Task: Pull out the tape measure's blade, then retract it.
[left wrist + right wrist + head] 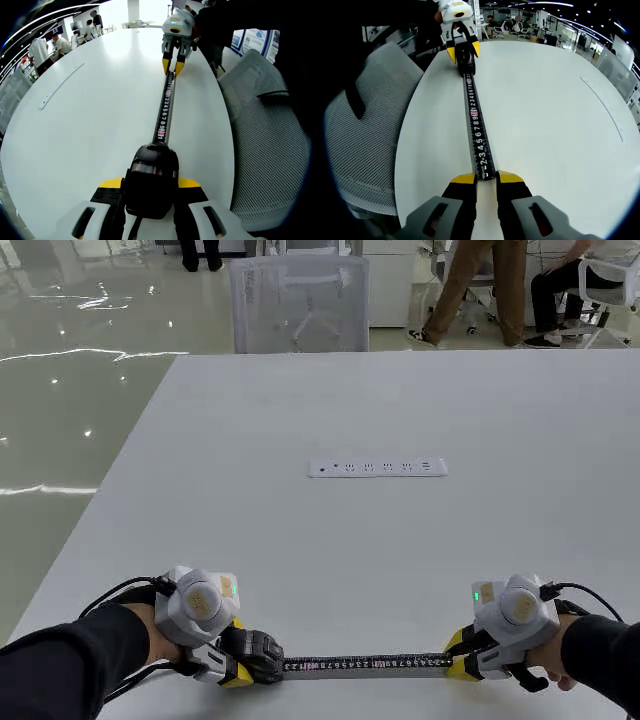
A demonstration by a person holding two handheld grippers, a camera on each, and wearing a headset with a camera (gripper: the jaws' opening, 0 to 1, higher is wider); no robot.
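A person's left tool (245,652) clamps the black tape measure case (152,180). The right tool (456,657) pinches the free end of the blade (365,664), its jaws drawn narrow on the strip. The blade runs flat between the 2 tools along the near edge of a white surface (400,540), well apart from a power strip (377,468) farther back. The case sits deep between the left tool's jaws, and the blade's tip lies between the right tool's yellow tips. The likeliest trouble from here is a snap-back: if that thin pinch slips or lets go all at once, the spring could whip the blade home. A twist of either hand could also kink the strip.
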